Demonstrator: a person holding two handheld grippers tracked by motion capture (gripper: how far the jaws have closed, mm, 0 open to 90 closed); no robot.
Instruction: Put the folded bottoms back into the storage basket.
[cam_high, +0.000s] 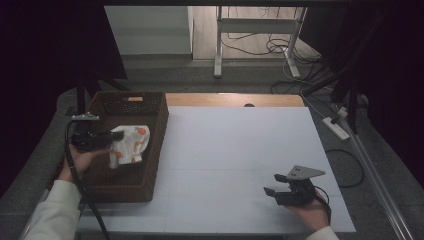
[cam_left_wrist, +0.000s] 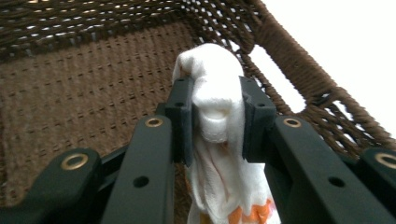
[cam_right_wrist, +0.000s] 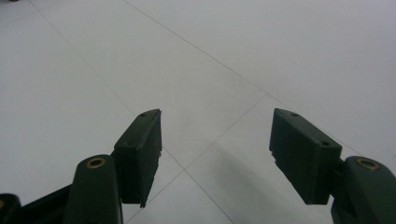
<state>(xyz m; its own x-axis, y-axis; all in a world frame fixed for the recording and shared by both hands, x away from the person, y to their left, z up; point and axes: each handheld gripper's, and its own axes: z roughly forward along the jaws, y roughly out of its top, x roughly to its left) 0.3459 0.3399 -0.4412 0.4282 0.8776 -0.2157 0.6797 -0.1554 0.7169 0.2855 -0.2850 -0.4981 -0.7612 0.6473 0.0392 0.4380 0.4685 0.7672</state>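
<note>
Cloth (cam_high: 129, 145), white with orange spots, hangs over the wicker basket (cam_high: 157, 145), pinched in the left claw (cam_high: 111, 136). Looks soft and light; that bunched fold seems the best grip. Right claw (cam_high: 274, 184) sits spread over the counter (cam_high: 235, 145).

The high view is dim, its upper corners nearly black. Beyond the left hand-held gripper (cam_left_wrist: 217, 116), the desk (cam_left_wrist: 345, 51) glares to pure white and the basket (cam_left_wrist: 93, 70) weave is soft. Below the right hand-held gripper (cam_right_wrist: 215, 140) a faint blurred shadow lies on the desk.
</note>
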